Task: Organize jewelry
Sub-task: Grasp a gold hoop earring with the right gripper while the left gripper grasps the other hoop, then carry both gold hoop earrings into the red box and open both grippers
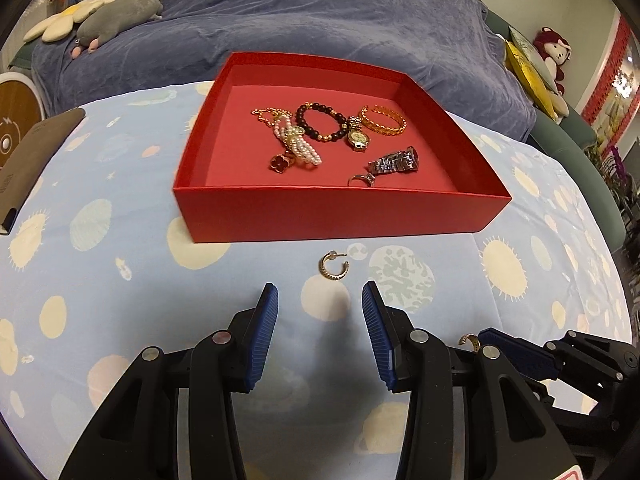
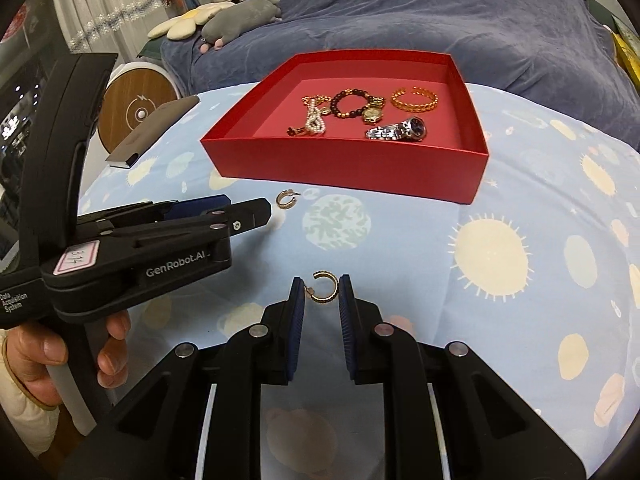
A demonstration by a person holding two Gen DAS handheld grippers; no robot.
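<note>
A red tray (image 1: 336,212) (image 2: 352,168) on the patterned cloth holds bracelets, two watches, a pearl strand and a ring. One gold hoop earring (image 1: 333,265) (image 2: 285,199) lies on the cloth just ahead of my open left gripper (image 1: 320,300) (image 2: 240,210). My right gripper (image 2: 321,294) (image 1: 486,338) is shut on a second gold hoop earring (image 2: 323,289) (image 1: 469,340), which sits between the blue pads at their tips.
A brown case (image 1: 28,160) (image 2: 154,128) lies at the table's left edge. A round wooden-faced device (image 2: 134,112) stands behind it. A sofa with a blue blanket (image 1: 320,20) and plush toys is behind the table.
</note>
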